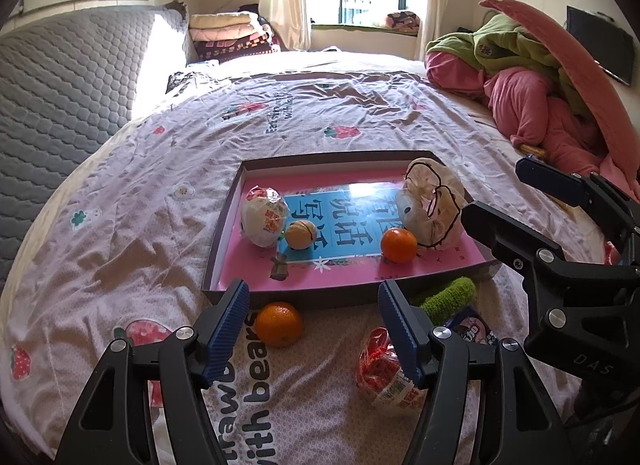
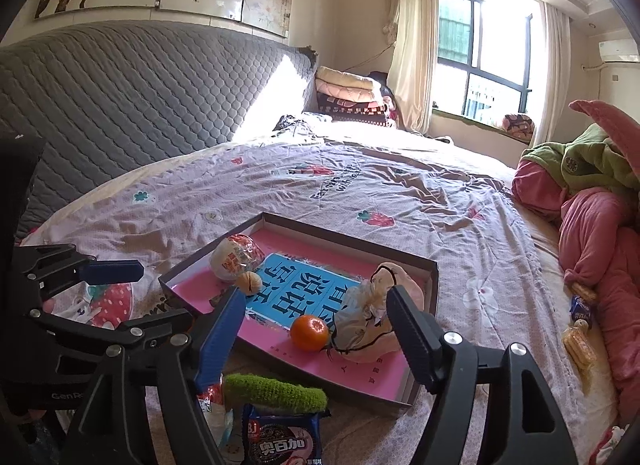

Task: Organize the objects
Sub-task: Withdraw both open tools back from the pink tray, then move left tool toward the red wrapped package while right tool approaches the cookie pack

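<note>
Because both tongs stand wide with nothing between their blue ribbed pads, the left gripper [image 1: 314, 329] and the right gripper [image 2: 316, 329] each have a loose item still to fetch, and that is where trouble could start. The shallow cardboard tray with a pink and blue printed floor [image 1: 224, 233] lies on the soft strawberry-print bedsheet [image 1: 160, 169]; a hard press on its near rim could, I judge, tip it and roll out the orange tangerine inside [image 1: 399, 245], at five o'clock on its floor. The second tangerine [image 1: 279, 323], outside at the tray's six o'clock, is round and may roll off on the yielding sheet. The crinkly red-and-white snack packet [image 1: 384, 377] may slip from the pads. The fuzzy green knitted roll [image 2: 276, 391] and the dark blue biscuit packet [image 2: 282, 441] touch, so one may drag the other.

Writing: the sheet reads "with bears"; the right gripper's body shows "DAS", the left's "GenRo"; the tray's large Chinese characters appear upside down.
</note>
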Demonstrator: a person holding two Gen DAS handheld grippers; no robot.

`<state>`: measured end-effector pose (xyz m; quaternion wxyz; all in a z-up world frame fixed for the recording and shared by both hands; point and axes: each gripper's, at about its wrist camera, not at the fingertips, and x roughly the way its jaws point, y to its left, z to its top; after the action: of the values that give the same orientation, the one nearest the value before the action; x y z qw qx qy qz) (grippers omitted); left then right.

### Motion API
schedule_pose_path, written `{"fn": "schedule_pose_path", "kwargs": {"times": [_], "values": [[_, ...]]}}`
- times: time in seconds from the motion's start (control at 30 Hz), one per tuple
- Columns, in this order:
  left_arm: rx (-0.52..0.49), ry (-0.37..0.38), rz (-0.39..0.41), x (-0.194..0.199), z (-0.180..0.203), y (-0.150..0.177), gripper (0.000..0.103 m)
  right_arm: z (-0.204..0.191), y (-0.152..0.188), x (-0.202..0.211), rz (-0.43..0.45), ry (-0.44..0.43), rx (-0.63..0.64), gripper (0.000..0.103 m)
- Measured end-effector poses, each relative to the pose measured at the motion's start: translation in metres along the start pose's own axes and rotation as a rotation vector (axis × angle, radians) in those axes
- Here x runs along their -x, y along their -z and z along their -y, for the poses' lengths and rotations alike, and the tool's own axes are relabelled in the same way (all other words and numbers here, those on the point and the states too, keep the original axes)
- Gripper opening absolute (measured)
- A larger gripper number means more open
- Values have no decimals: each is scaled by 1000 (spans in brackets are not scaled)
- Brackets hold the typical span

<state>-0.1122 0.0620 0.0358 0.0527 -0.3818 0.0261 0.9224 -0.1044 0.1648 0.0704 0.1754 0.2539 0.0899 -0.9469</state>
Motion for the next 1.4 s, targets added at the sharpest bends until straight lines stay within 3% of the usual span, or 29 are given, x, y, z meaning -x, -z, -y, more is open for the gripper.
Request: {"fn": "schedule_pose_path", "kwargs": {"times": [0.53,1.4], "values": [[-59,12,-17,5,24,22,69,-4,23,33,51,36,-8,77],[-53,29,-59,8,28,43,69,-8,81,50,-88,71,-68,78]]}}
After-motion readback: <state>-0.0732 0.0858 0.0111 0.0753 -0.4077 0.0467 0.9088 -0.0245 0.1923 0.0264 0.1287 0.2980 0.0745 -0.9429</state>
